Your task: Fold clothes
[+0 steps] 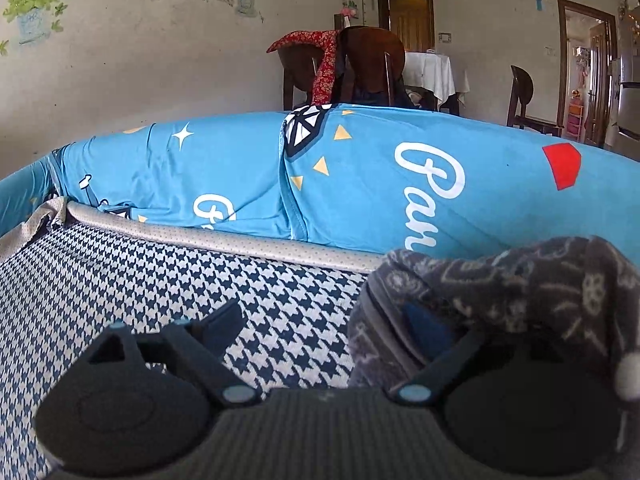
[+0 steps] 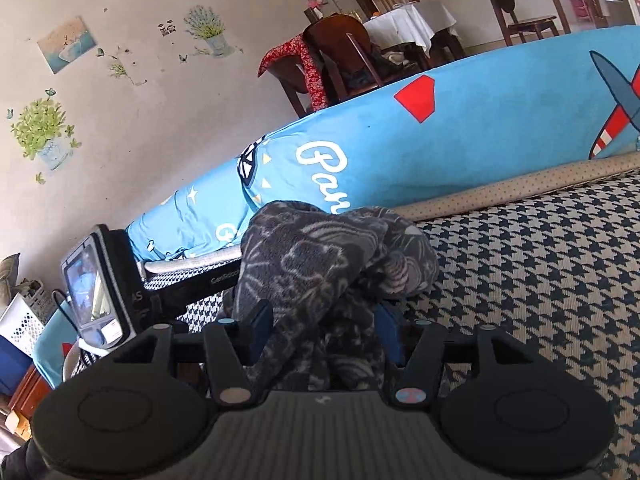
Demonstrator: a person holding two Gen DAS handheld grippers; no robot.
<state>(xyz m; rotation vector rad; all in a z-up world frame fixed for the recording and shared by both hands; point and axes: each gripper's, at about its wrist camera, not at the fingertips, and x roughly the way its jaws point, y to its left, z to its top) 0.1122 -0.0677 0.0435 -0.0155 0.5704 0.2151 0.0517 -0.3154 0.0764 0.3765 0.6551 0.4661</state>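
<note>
While the dark grey patterned garment [image 2: 320, 256] lies bunched on the houndstooth cushion [image 2: 540, 264], just in front of the beige piped edge [image 2: 520, 188], we see it from both sides. Our right gripper [image 2: 320, 332] has its fingers apart with a fold of the cloth hanging between them; whether they press on it we cannot tell. Our left gripper [image 1: 324, 328] stands wide apart, its left finger [image 1: 218, 326] over bare cushion and its right finger [image 1: 430, 330] tucked under the garment's edge. Behind rises a bright blue printed cover [image 1: 360, 168], then dark wooden chairs [image 1: 372, 64] and a white-clothed table [image 1: 432, 72].
</note>
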